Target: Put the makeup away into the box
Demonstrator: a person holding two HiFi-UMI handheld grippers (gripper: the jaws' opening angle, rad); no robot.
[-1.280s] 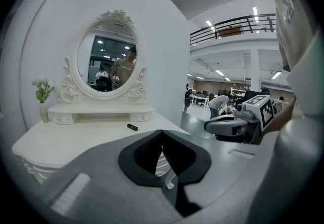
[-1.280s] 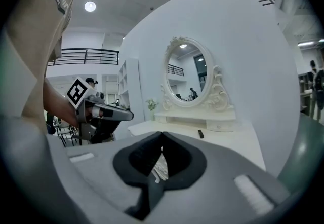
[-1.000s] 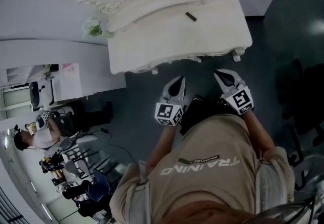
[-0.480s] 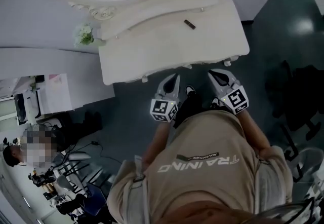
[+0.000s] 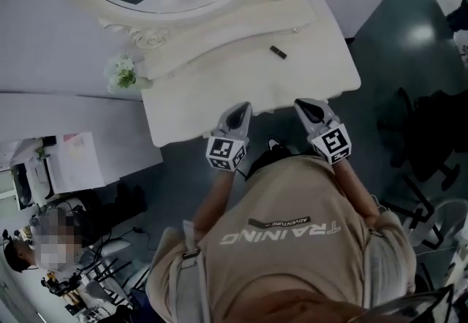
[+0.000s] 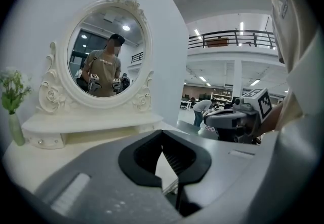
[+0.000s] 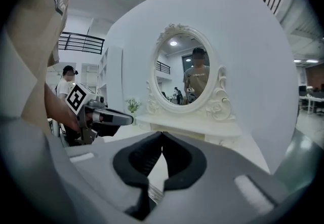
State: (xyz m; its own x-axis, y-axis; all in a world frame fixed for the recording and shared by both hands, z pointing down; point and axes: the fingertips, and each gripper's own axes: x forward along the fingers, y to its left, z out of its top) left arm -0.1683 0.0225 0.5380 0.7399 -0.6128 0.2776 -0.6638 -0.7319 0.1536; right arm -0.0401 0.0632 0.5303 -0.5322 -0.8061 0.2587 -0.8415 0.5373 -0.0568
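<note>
Opening first looks wise: the left gripper [image 5: 240,109], clenched and empty, hangs at the white dressing table [image 5: 219,88]'s front edge, the small dark makeup item [image 5: 276,52] lies well beyond on the tabletop, and the right gripper [image 5: 303,104], also clenched empty, sits alongside. Both point forward, tipped slightly down. No box shows.
</note>
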